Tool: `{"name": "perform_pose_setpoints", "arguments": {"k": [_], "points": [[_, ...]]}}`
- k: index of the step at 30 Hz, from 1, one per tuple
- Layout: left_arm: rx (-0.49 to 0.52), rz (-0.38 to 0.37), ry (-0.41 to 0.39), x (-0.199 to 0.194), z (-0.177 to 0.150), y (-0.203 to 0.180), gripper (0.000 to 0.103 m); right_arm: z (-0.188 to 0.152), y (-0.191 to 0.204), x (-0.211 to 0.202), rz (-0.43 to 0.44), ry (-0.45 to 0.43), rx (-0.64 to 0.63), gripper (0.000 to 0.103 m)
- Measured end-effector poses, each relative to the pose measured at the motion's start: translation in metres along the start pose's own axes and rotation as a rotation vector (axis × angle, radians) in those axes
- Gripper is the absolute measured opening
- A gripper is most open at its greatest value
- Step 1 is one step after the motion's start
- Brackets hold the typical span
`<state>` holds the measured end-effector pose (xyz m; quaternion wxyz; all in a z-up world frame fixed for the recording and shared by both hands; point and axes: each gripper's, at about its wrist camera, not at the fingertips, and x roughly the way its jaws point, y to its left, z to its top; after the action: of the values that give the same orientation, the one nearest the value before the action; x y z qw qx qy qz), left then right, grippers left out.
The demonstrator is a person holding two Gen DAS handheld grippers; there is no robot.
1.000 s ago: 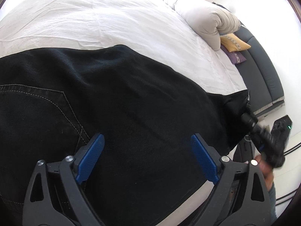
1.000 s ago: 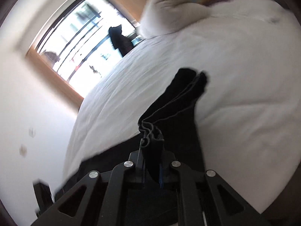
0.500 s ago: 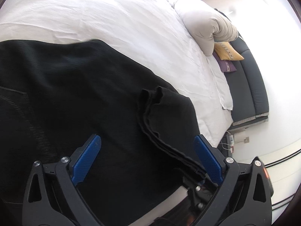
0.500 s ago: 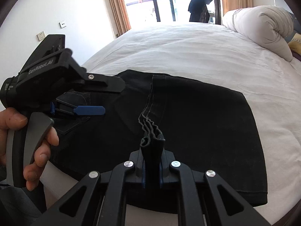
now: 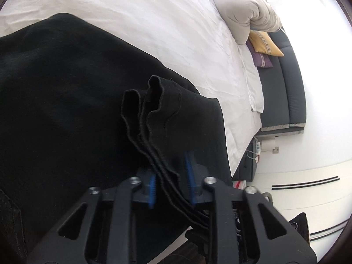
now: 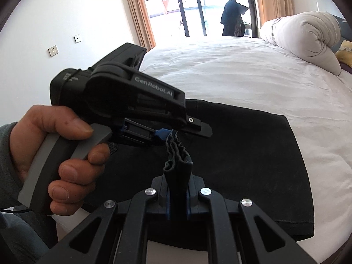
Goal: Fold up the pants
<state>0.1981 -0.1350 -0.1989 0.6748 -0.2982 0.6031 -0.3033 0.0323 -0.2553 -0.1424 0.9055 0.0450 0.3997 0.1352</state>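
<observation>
Black pants (image 5: 66, 110) lie folded on the white bed (image 5: 154, 22). Their stacked hem edges (image 5: 149, 114) rise in a wavy ridge off the near corner. My left gripper (image 5: 170, 176) has that ridge between its blue pads (image 5: 151, 182), and its jaws are closing on it. In the right wrist view the left gripper (image 6: 173, 132) comes in from the left, held by a person's hand (image 6: 55, 154), and nips the same hem just above my right gripper (image 6: 177, 198). The right gripper is shut on the hem bundle (image 6: 178, 167), with the pants (image 6: 242, 154) spread beyond.
A rolled white duvet (image 6: 308, 37) lies at the head of the bed, beside a yellow cushion (image 5: 264, 44) and a dark headboard (image 5: 283, 92). Balcony doors (image 6: 198, 6) with curtains stand past the far side. The bed's near edge runs just below the pants.
The right gripper swung the hem across onto the folded pants and stopped. The left gripper, wide open before, moved over to the hem ridge and closed around it.
</observation>
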Motion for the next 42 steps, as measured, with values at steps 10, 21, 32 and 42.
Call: {"name": "perform_pose_setpoints", "arguments": {"k": [10, 21, 32, 42], "points": [[0.026, 0.021, -0.119, -0.064, -0.015, 0.018, 0.007, 0.017, 0.045, -0.001, 0.073, -0.005, -0.087, 0.011], [0.033, 0.096, -0.165, -0.099, -0.02, 0.04, 0.007, 0.029, 0.092, 0.018, 0.116, 0.033, -0.148, 0.011], [0.001, 0.148, -0.155, -0.095, -0.029, 0.071, 0.007, 0.017, 0.103, 0.04, 0.137, 0.081, -0.153, 0.012], [0.046, 0.273, -0.213, -0.122, -0.034, 0.063, 0.015, 0.003, 0.082, 0.042, 0.346, 0.187, -0.016, 0.054]]}}
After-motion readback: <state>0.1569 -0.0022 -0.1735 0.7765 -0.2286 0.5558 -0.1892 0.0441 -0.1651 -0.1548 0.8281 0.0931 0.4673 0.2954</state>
